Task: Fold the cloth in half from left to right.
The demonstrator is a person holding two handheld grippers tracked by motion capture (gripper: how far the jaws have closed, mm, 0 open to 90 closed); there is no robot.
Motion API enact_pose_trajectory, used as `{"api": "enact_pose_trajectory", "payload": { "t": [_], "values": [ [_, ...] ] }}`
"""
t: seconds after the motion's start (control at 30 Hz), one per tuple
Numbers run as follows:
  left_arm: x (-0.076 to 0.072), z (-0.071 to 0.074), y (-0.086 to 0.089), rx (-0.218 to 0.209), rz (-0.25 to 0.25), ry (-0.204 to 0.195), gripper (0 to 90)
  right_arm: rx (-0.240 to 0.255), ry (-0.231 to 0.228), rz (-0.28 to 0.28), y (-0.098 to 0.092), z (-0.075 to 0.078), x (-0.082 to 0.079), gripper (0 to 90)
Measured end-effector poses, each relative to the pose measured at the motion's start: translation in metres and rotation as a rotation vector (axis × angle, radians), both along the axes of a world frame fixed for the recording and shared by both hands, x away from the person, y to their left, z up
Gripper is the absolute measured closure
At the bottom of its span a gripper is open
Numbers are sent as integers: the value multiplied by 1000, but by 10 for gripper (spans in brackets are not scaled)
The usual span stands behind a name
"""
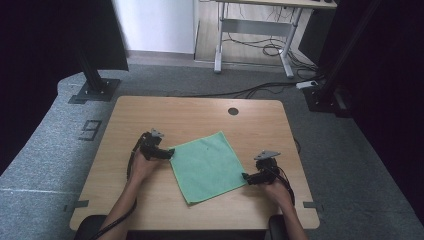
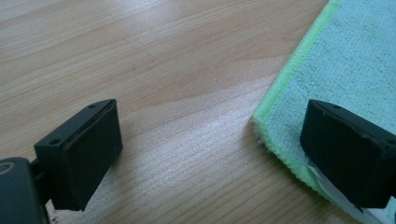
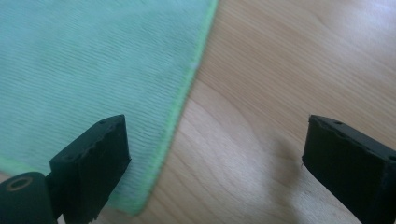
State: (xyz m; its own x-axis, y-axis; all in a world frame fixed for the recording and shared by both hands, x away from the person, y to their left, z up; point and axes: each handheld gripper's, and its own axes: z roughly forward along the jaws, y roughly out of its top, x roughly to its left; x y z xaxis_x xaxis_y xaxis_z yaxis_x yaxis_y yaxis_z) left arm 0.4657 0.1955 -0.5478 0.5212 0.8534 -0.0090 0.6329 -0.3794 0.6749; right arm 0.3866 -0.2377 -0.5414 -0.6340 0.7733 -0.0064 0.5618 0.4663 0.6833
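Note:
A green cloth (image 1: pixel 206 165) lies flat and turned at an angle on the middle of the wooden table (image 1: pixel 165 107). My left gripper (image 1: pixel 169 153) is at the cloth's left corner, open. In the left gripper view its jaws stand wide apart, straddling the corner of the cloth (image 2: pixel 289 93), with one jaw over the fabric and a white label beneath it. My right gripper (image 1: pixel 246 177) is at the cloth's right corner, also open. In the right gripper view the cloth (image 3: pixel 93 70) and its bright green hem run between the spread jaws, and nothing is pinched.
A round cable hole (image 1: pixel 233 111) sits near the table's far edge. Black frame posts (image 1: pixel 92 75) stand on the grey carpet behind the table, and a white desk frame (image 1: pixel 255 30) with loose cables stands farther back.

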Motion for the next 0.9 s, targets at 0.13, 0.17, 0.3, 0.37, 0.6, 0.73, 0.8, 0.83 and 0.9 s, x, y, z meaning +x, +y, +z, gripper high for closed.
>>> {"api": "enact_pose_trajectory", "payload": {
  "t": [0.13, 0.17, 0.3, 0.37, 0.6, 0.73, 0.8, 0.83, 0.9],
  "values": [
    [-1, 0, 0, -4, -10, -5, 83, 34, -7, 30, 4, 6, -4, 83],
    [-2, 0, 0, -7, -12, -7, 106, 62, -3, 60, 8, 9, -7, 91],
    [-3, 0, 0, -9, -22, -12, 126, 93, 2, 91, 16, 11, -10, 106],
    [-3, 0, 0, -9, -21, -13, 130, 100, 7, 113, 23, 13, -13, 117],
    [-4, 1, 0, -12, -18, -16, 142, 121, 27, 203, 52, 14, -22, 137],
    [-6, 1, -1, -12, -20, -19, 166, 137, 48, 263, 74, 14, -29, 164],
    [-6, 1, -1, -13, -18, -20, 177, 138, 58, 290, 83, 14, -33, 204],
    [-7, 1, -1, -15, -18, -23, 185, 139, 60, 312, 88, 14, -34, 216],
    [-8, 1, -1, -18, -22, -26, 215, 141, 64, 326, 92, 15, -36, 227]
  ]
}}
